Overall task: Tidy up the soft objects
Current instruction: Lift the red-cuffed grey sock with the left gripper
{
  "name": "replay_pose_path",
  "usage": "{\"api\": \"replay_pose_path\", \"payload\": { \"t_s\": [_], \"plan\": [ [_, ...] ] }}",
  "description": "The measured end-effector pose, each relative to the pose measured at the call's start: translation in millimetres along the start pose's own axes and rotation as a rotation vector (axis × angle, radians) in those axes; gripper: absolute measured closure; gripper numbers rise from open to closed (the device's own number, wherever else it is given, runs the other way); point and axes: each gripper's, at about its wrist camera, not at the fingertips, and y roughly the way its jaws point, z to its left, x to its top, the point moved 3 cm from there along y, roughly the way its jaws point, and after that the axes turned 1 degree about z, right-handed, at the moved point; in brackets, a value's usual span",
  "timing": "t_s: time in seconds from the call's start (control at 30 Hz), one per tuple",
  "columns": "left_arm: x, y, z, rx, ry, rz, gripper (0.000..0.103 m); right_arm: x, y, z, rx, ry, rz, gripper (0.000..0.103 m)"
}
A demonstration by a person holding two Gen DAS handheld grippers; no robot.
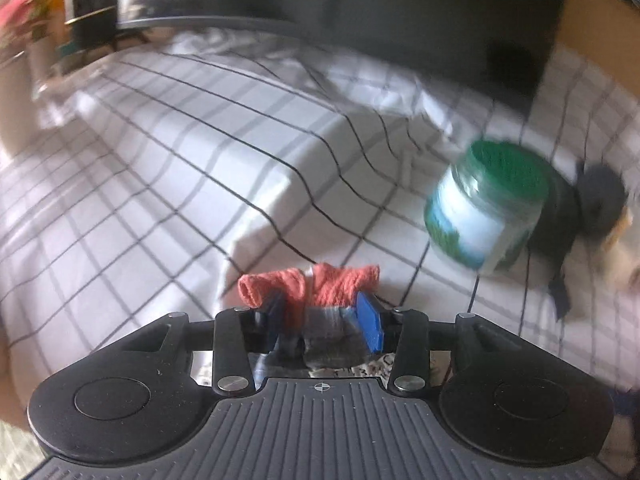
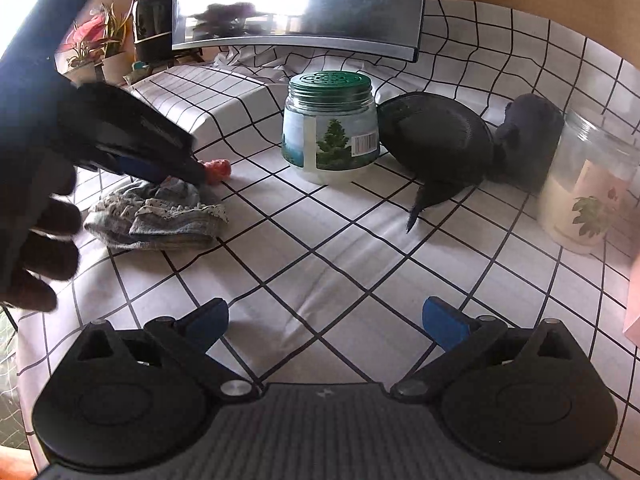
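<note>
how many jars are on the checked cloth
2. The green-lidded jar stands near the middle, in front of the monitor, beside a black cap. The clear jar with a leaf label stands at the far right edge, partly cut off. Others could be out of frame.

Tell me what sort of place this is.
Probably a home desk or table, not a workshop: a white checked cloth covers the surface, a monitor stands at the back, and household things sit about: a green-lidded jar, a candle jar and potted plants.
</note>
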Motion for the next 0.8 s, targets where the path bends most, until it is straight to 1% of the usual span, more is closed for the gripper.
{"api": "replay_pose_path", "payload": {
  "t_s": [0.1,0.17,0.27,0.4,0.47,0.5,0.53,0.57,0.6,0.63,0.7,0.8],
  "plan": [
    [-2.7,4.0,-10.3,0.031,0.073,-0.008,0.055,-0.1,-0.5,1.0,0.000,-0.006,0.002,0.000],
    [-5.7,2.8,-10.4,0.032,0.083,-0.003,0.056,-0.1,-0.3,1.7,0.000,-0.017,0.007,0.000],
    [-10.7,-0.8,-4.0,0.000,0.085,-0.028,0.055,0.5,-0.3,1.3,0.008,-0.030,0.018,0.000],
    [-16.4,-3.8,1.1,-0.045,0.142,-0.061,0.056,1.2,0.0,0.5,0.014,-0.040,0.030,0.000],
    [-17.8,-3.5,3.5,-0.069,0.166,-0.077,0.055,4.2,1.6,0.2,0.023,-0.052,0.052,0.000],
    [-18.6,-3.9,5.3,-0.079,0.174,-0.087,0.058,6.9,2.2,-0.6,0.028,-0.057,0.075,0.001],
    [-19.7,-4.9,7.5,-0.093,0.181,-0.099,0.060,10.3,1.9,-2.4,0.028,-0.056,0.096,0.008],
    [-21.3,-5.4,10.8,-0.106,0.189,-0.116,0.067,13.4,0.0,-4.6,0.023,-0.047,0.105,0.011],
    [-22.8,-6.0,15.0,-0.113,0.197,-0.131,0.076,18.5,-3.9,-8.3,0.015,-0.033,0.103,0.013],
    [-23.4,-6.5,19.2,-0.125,0.201,-0.140,0.078,26.1,-8.8,-13.1,0.011,-0.018,0.092,0.013],
    [-23.0,-7.5,29.4,-0.182,0.191,-0.143,0.080,50.8,-21.2,-22.4,-0.004,0.008,0.061,0.013],
    [-16.1,-10.4,44.2,-0.256,0.145,-0.141,0.081,100.3,-32.3,-27.8,-0.011,0.043,0.030,0.013]
  ]
}}
